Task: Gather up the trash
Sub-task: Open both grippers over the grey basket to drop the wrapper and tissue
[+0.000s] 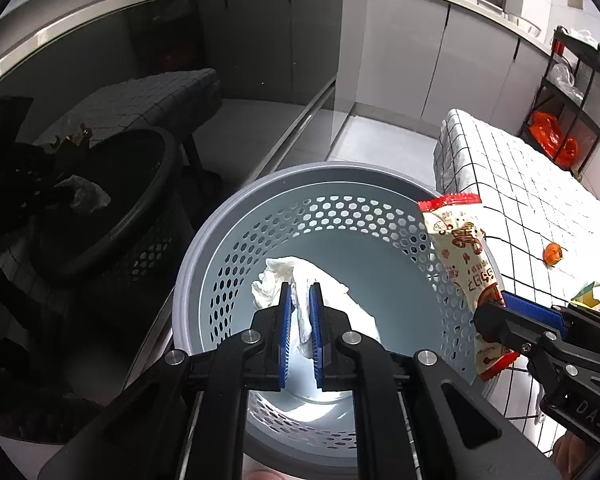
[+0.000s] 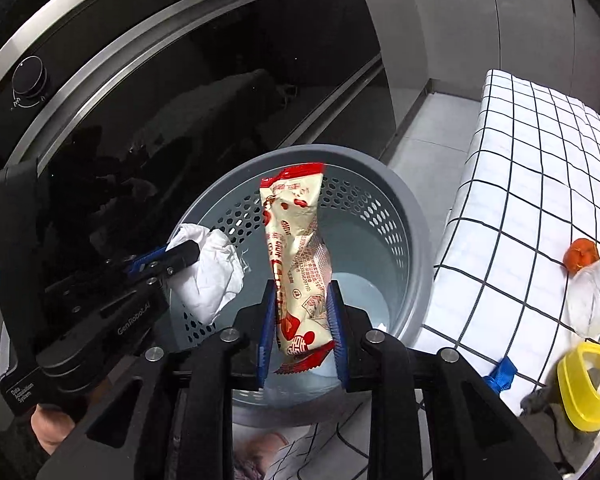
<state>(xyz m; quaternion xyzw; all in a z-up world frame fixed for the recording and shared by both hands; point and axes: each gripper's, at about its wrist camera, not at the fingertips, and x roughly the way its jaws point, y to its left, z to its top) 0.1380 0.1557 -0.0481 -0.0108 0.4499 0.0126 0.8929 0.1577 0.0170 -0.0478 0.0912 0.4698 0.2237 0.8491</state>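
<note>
A crumpled tissue (image 1: 300, 280), clamped in the left gripper (image 1: 300, 300), and a snack wrapper (image 2: 296, 252), pinched by the right gripper (image 2: 300, 312), were held over the seemingly empty perforated wastebasket (image 1: 204, 240); release was judged next.

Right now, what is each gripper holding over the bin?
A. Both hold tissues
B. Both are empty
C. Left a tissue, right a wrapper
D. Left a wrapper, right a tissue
C: the left gripper clamps the tissue and the right gripper the wrapper, both above the bin.
</note>
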